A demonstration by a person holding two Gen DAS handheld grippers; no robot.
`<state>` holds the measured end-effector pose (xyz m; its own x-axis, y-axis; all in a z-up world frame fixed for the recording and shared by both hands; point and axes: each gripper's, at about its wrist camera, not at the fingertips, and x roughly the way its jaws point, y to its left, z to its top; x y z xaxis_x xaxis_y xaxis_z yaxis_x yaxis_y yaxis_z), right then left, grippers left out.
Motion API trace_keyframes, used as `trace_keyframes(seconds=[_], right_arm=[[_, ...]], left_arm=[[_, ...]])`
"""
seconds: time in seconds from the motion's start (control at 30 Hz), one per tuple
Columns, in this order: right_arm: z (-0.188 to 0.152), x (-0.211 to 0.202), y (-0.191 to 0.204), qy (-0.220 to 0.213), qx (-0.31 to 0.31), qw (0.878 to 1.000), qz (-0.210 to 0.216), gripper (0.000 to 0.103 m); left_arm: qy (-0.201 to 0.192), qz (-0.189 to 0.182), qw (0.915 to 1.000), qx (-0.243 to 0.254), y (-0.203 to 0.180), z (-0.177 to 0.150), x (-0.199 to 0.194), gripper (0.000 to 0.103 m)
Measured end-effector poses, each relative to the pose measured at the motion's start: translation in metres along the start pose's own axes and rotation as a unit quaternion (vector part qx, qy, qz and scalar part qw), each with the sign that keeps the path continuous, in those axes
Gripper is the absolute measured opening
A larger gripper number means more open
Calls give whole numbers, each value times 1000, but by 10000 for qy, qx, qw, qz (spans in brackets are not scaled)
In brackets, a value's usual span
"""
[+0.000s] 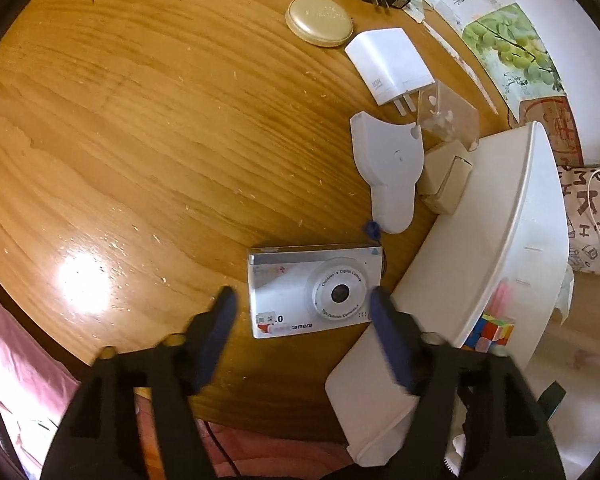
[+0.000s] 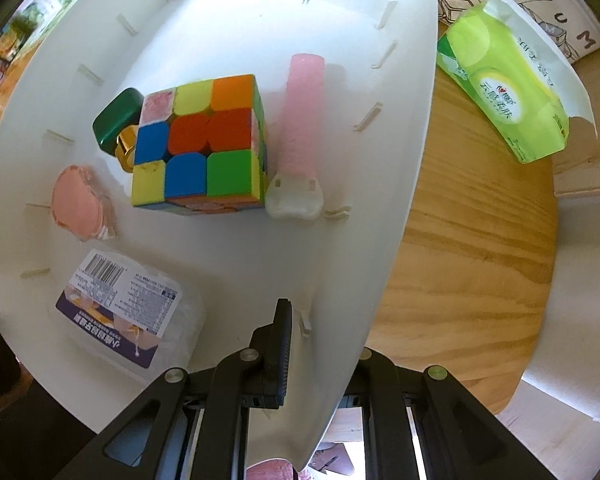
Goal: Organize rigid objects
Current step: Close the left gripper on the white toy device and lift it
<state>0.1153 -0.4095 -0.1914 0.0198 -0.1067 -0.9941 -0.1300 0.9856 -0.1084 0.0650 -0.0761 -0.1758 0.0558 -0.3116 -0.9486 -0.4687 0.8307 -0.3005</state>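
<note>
- Left gripper (image 1: 304, 300), jaws spread and empty, straddles the silver toy camera (image 1: 314, 290) — lined up to grasp.
- Right gripper (image 2: 324, 344) pinches the white plastic bin's (image 2: 416, 128) wall, steadying it.

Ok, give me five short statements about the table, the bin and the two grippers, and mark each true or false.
1. The silver camera lies on the wooden table, outside the white bin. True.
2. The left gripper is clamped on the camera. False: its jaws stand open on either side of the camera, not pressing it.
3. The puzzle cube is inside the bin. True.
4. The right gripper grips the bin's rim. True: one finger shows inside the wall.
5. The white charger is already in the bin. False: it lies on the table, near the round cream case.
</note>
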Motion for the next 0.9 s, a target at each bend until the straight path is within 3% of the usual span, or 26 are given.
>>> trace_keyframes(seconds=[0.2,0.7,0.9], right_arm=[[-6,2,12,21,-74,10000,12,15],[-6,9,10,76,-67,9999,63,15],[-6,5,12,89,-48,9999,73,15]], left_arm=[[175,-177,9996,-143,-3,2,12,82],[409,407,9981,-196,-34,23,43,86],[480,482,9970,-358,-39,30,55,88]])
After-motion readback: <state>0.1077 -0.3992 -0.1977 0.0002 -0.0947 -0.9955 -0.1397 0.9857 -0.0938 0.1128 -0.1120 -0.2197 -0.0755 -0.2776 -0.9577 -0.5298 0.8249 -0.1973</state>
